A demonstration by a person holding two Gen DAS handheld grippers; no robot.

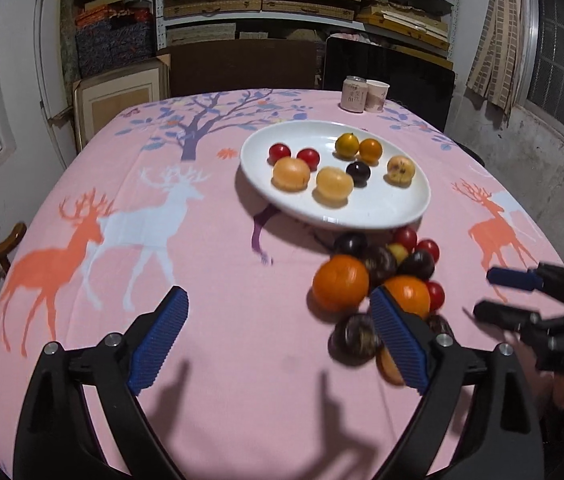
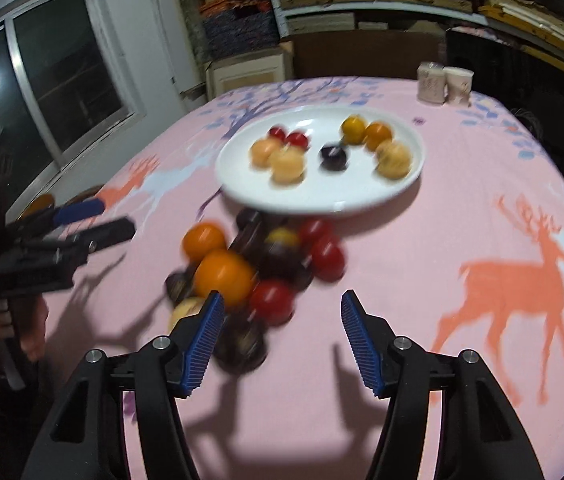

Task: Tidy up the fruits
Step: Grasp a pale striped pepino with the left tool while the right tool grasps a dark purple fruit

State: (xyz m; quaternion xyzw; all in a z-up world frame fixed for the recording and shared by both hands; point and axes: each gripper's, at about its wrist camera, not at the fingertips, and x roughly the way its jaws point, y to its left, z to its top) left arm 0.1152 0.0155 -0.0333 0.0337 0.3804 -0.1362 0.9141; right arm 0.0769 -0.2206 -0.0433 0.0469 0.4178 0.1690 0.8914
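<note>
Pink tablecloth (image 1: pixel 222 320) bears glossy mixed fruits (image 1: pixel 382 276); both hand-held grippers (image 1: pixel 278 336) (image 2: pixel 282 332) gape, holding nothing.

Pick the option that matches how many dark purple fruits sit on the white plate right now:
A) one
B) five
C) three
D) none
A: the white plate carries a single dark purple fruit, seen among the red, orange and pale fruits in the left wrist view; the right wrist view, though blurred, also shows one; the other dark ones lie in the pile on the tablecloth.
</note>
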